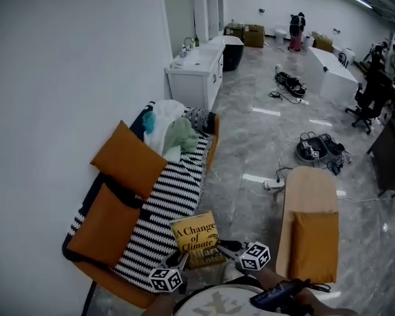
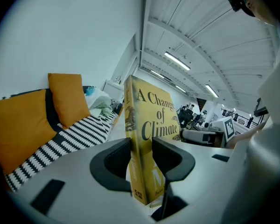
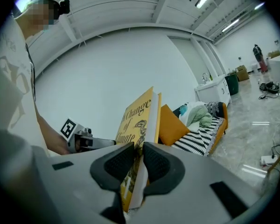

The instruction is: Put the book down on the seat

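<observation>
My left hand-held gripper (image 1: 182, 259) and right hand-held gripper (image 1: 225, 247) both clamp the book (image 1: 196, 237) above the sofa's (image 1: 174, 193) front edge. If I release it here, it could tip and slide onto the floor (image 1: 250, 150).

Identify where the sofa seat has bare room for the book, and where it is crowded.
Free: the near stretch of the striped blanket, bordered by the two orange cushions on the wall side and the front edge of the sofa. Crowded: the far end, under a heap of clothes.
</observation>
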Available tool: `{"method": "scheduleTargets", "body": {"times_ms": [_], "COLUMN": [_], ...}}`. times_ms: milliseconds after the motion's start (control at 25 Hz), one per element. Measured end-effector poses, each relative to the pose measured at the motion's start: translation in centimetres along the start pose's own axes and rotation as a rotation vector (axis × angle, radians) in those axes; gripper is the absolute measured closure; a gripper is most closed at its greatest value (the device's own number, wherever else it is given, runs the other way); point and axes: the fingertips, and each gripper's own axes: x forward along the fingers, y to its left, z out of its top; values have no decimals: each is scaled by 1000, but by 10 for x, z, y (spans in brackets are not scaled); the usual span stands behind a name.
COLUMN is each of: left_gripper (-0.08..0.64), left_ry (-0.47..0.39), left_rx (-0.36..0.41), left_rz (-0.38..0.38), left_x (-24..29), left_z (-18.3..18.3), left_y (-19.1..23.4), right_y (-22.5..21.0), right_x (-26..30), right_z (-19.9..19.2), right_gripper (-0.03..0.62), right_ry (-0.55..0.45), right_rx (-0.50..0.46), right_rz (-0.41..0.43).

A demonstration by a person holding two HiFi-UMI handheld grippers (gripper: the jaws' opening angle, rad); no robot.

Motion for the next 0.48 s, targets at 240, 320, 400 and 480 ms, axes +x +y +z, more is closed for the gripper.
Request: {"method": "scheduleTargets", "body": {"times_ms": [240,320,400,480], "left_gripper": [408,408,408,408], "left_ry": [21,27,30,34], "left_rx": [12,14,13,8], "left_rz": [6,15,25,35], "left_x": [43,53,63,70], "left_z": [13,17,20,21], "left_y": [-13,-20,-25,-28], "right_y": [-42,-53,-62,-70], "right_x": [-11,-17,-21,-24], "right_z": [15,18,21,23], "right_gripper": [520,520,520,520], "right_ry": [-26,-27,-26,-21], "right_rx": [13,24,35,42], "right_rz": [16,25,34,44]}}
